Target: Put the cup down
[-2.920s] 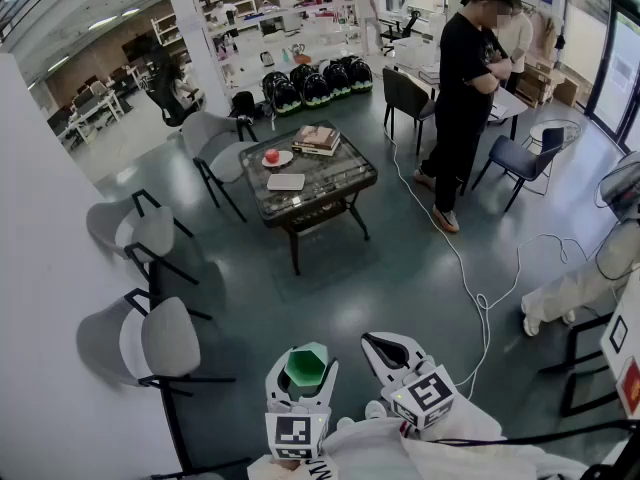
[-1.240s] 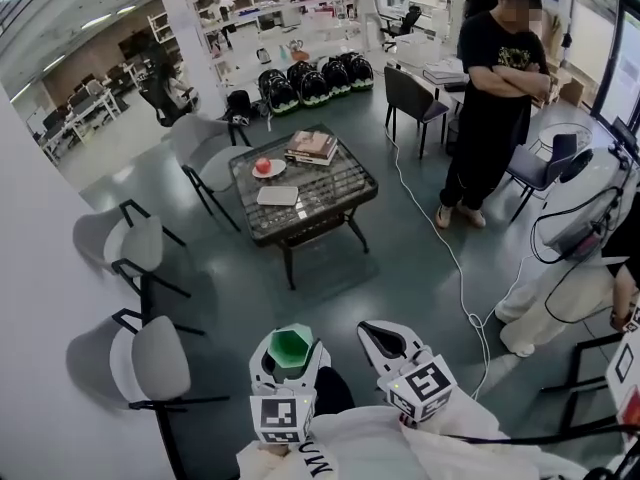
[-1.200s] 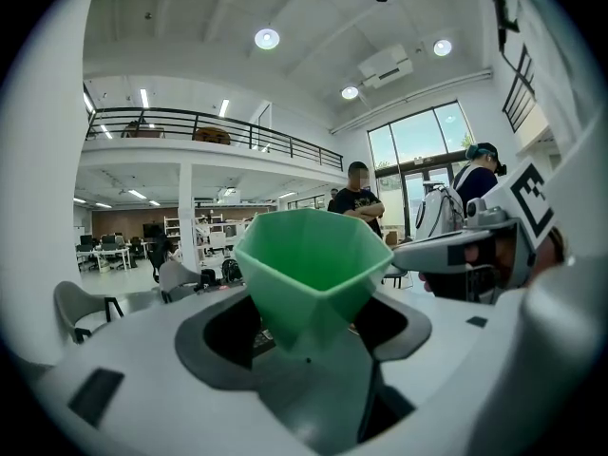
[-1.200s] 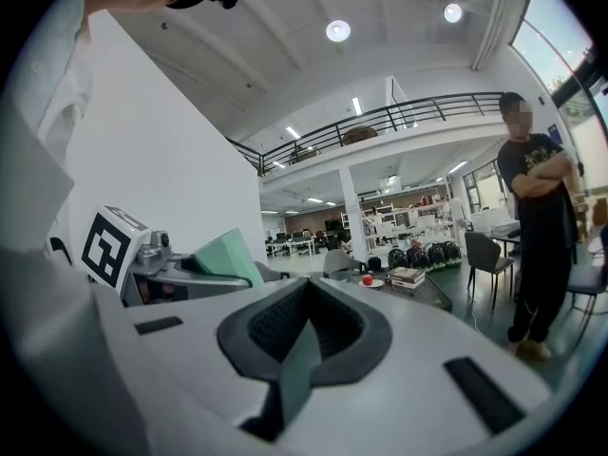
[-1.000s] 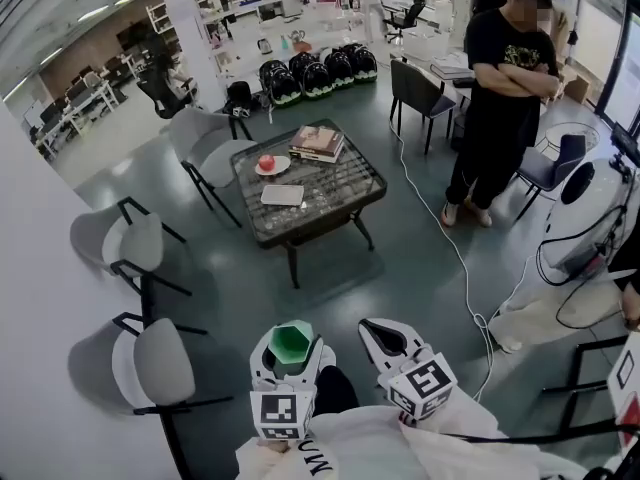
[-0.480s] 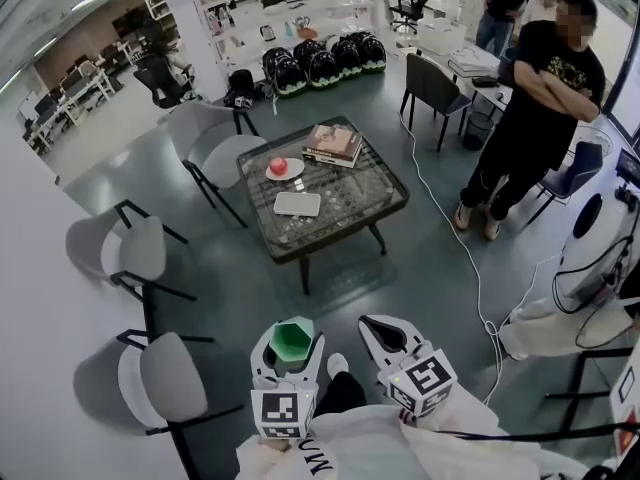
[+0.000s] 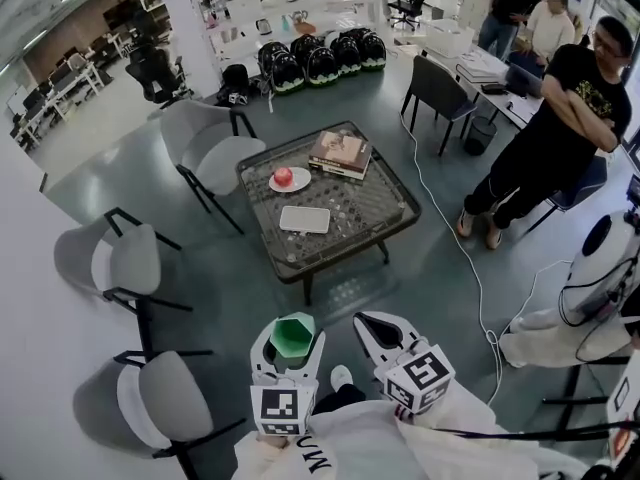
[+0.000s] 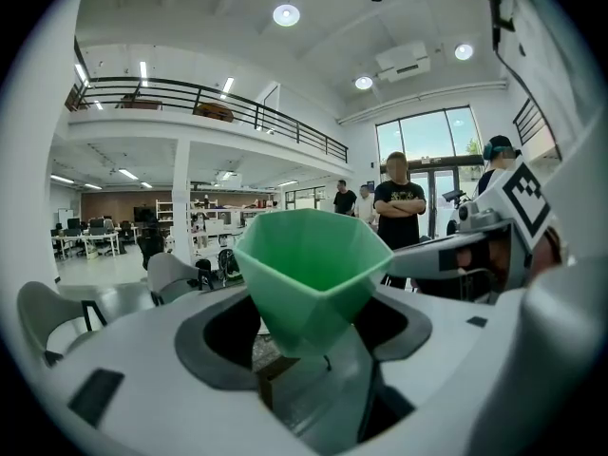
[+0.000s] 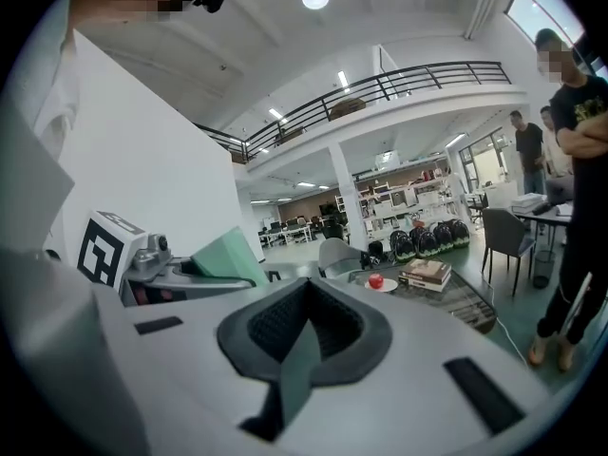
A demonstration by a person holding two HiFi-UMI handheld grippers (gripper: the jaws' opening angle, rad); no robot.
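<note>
A green faceted cup [image 7: 293, 337] sits upright between the jaws of my left gripper [image 7: 289, 328], which is shut on it low in the head view. In the left gripper view the cup [image 8: 312, 266] fills the middle, clamped at its lower part. My right gripper [image 7: 372, 325] hangs beside it with its jaws together and nothing in them; the right gripper view shows the same shut jaws [image 9: 306, 304] and the cup [image 9: 226, 255] off to the left. Ahead stands a glass-topped coffee table [image 7: 375, 206], some way off from both grippers.
On the table lie a plate with a red apple [image 7: 284, 178], a stack of books [image 7: 340, 153] and a white flat box [image 7: 305, 219]. Grey chairs [image 7: 112, 263] [image 7: 160, 400] stand left. A cable [image 7: 468, 264] runs over the floor right, near a standing person [image 7: 555, 133].
The table has come nearer and lower in the head view as both grippers travel towards it. The cup stays in the left gripper. The standing person now appears further right.
</note>
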